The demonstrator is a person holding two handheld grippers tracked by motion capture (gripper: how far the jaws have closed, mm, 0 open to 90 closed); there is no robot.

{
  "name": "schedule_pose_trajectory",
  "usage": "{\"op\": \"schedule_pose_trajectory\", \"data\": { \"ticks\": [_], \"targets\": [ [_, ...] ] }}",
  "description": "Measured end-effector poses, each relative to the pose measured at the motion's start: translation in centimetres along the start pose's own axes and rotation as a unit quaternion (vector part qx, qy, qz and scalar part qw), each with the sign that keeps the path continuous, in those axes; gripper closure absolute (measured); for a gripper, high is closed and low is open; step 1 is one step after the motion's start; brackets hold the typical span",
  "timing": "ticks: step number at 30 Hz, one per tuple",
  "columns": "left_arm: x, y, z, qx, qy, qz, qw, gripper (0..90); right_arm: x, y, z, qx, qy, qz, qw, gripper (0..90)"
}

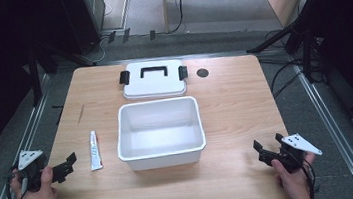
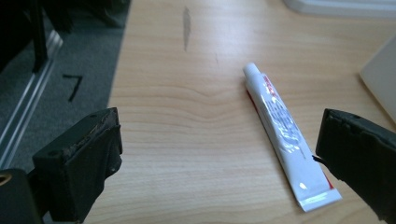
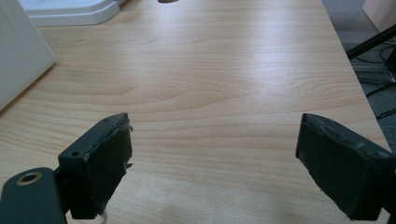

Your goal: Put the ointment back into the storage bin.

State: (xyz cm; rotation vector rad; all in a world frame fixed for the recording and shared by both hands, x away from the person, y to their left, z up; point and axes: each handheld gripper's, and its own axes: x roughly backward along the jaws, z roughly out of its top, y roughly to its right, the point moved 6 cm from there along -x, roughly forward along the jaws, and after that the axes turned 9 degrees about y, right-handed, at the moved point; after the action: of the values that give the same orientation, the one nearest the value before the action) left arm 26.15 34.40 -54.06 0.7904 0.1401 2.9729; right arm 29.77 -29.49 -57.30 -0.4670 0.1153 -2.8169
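Observation:
A white tube [image 1: 94, 150] with red print lies flat on the wooden table [image 1: 235, 103], just left of an open white bin [image 1: 160, 131]. The bin's white lid [image 1: 154, 79] with black handle and latches rests behind it. My left gripper [image 1: 69, 164] hovers at the table's front left, open, with the tube [image 2: 286, 131] lying ahead between its jaws and nearer the right one. At the front right, my right gripper [image 1: 266, 151] stands open over bare wood [image 3: 215, 116], nothing between its jaws.
A dark round grommet [image 1: 202, 73] sits in the tabletop at the back right. The bin's wall [image 3: 21, 60] and the lid's corner [image 3: 74, 14] appear left of the right gripper. Metal rails and black stand legs [image 1: 304, 44] flank the table.

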Motion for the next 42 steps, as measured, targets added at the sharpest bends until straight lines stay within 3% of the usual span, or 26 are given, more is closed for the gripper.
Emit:
{"op": "schedule_pose_trajectory", "data": {
  "ticks": [3, 5, 7, 8, 11, 13, 15, 16, 17, 18, 20, 21, 22, 24, 26, 27, 28, 29, 31, 32, 33, 34, 37, 38, 40, 42],
  "targets": [
    [-0.5, 1.1, 0.5, -0.01, -0.036, -0.014, 0.9992, 1.0, 0.0, 0.0, 0.0, -0.001, 0.0, 0.0, 1.0, 11.1],
    [-1.1, 2.1, 0.9, -0.033, -0.069, -0.017, 0.9969, 1.0, 0.0, 0.0, 0.0, -0.001, 0.001, 0.001, 1.0, 11.3],
    [-1.4, 2.5, 1.1, -0.041, -0.081, -0.018, 0.9957, 1.0, 0.0, 0.0, 0.0, -0.001, 0.001, 0.001, 1.0, 11.3],
    [-1.8, 3.1, 1.4, -0.049, -0.099, -0.018, 0.9938, 1.0, 0.0, 0.0, 0.0, -0.001, 0.001, 0.001, 1.0, 11.4],
    [-2.4, 3.7, 1.7, -0.046, -0.12, -0.025, 0.9914, 1.0, 0.0, 0.0, 0.0, -0.003, 0.0, 0.002, 1.0, 11.4],
    [-3.0, 4.5, 2.1, -0.042, -0.144, -0.037, 0.9879, 0.9, 0.0, 0.0, 0.0, -0.004, 0.0, 0.001, 1.0, 11.6],
    [-3.5, 5.0, 2.4, -0.052, -0.163, -0.028, 0.9849, 0.9, 0.0, 0.0, 0.0, -0.004, 0.0, 0.002, 1.0, 11.7],
    [-3.5, 5.0, 2.4, -0.052, -0.163, -0.028, 0.9849, 1.0, 0.0, 0.0, 0.0, -0.004, 0.0, 0.002, 1.0, 11.7],
    [-3.9, 5.4, 2.5, -0.058, -0.19, -0.023, 0.9797, 1.0, 0.0, 0.0, 0.0, -0.005, -0.001, 0.002, 1.0, 11.7],
    [-3.9, 5.4, 2.5, -0.058, -0.19, -0.023, 0.9797, 1.0, 0.0, 0.0, 0.0, -0.005, -0.001, 0.002, 1.0, 11.7],
    [-4.6, 5.9, 2.5, -0.06, -0.236, -0.021, 0.9696, 0.9, 0.0, 0.0, 0.0, -0.005, -0.001, 0.003, 1.0, 11.7],
    [-4.8, 6.0, 2.5, -0.061, -0.245, -0.025, 0.9672, 0.9, 0.0, 0.0, 0.0, -0.005, -0.001, 0.003, 1.0, 11.7],
    [-4.8, 6.0, 2.5, -0.061, -0.245, -0.025, 0.9672, 0.9, 0.0, 0.0, 0.0, -0.005, -0.001, 0.003, 1.0, 11.7],
    [-5.5, 6.1, 2.4, -0.061, -0.277, -0.011, 0.9588, 2.3, 0.0, 0.1, 0.0, -0.005, 0.0, 0.003, 1.0, 11.8],
    [-6.0, 6.1, 2.4, -0.066, -0.295, 0.005, 0.9533, 6.0, 0.0, 0.1, 0.0, -0.006, 0.0, 0.004, 1.0, 11.8],
    [-6.0, 6.1, 2.4, -0.066, -0.295, 0.005, 0.9533, 9.6, 0.0, 0.1, 0.0, -0.006, 0.0, 0.004, 1.0, 11.8],
    [-6.4, 6.0, 2.2, -0.076, -0.311, 0.023, 0.9472, 15.3, 0.0, 0.1, 0.0, -0.006, 0.0, 0.005, 1.0, 11.9],
    [-6.4, 6.0, 2.2, -0.076, -0.311, 0.023, 0.9472, 15.2, 0.0, 0.1, 0.0, -0.006, 0.0, 0.005, 1.0, 11.9],
    [-6.8, 6.2, 2.1, -0.055, -0.317, 0.011, 0.9469, 16.2, 0.0, 0.1, 0.0, -0.006, 0.0, 0.005, 1.0, 11.9],
    [-7.0, 6.4, 2.1, -0.047, -0.326, -0.001, 0.9443, 18.1, 0.0, 0.1, 0.0, -0.007, 0.0, 0.006, 1.0, 12.0],
    [-7.1, 6.5, 2.0, -0.045, -0.328, -0.003, 0.9435, 18.1, 0.0, 0.1, 0.0, -0.007, 0.0, 0.006, 1.0, 12.0],
    [-7.4, 6.6, 2.0, -0.037, -0.338, -0.01, 0.9403, 24.6, 0.0, 0.1, 0.0, -0.007, 0.0, 0.006, 1.0, 12.1],
    [-7.8, 6.6, 2.0, -0.031, -0.338, 0.0, 0.9406, 30.7, 0.0, 0.1, 0.0, -0.007, 0.0, 0.006, 1.0, 12.2],
    [-8.1, 6.4, 2.0, -0.024, -0.344, 0.002, 0.9388, 32.9, 0.0, 0.1, 0.0, -0.007, 0.0, 0.006, 1.0, 12.3],
    [-8.2, 6.4, 2.0, -0.017, -0.344, 0.004, 0.9389, 36.6, 0.0, 0.1, 0.0, -0.007, -0.001, 0.006, 1.0, 12.4],
    [-8.6, 6.3, 2.0, -0.007, -0.351, 0.002, 0.9365, 39.6, 0.0, 0.1, 0.0, -0.008, -0.001, 0.006, 0.9999, 12.5]
  ]
}}
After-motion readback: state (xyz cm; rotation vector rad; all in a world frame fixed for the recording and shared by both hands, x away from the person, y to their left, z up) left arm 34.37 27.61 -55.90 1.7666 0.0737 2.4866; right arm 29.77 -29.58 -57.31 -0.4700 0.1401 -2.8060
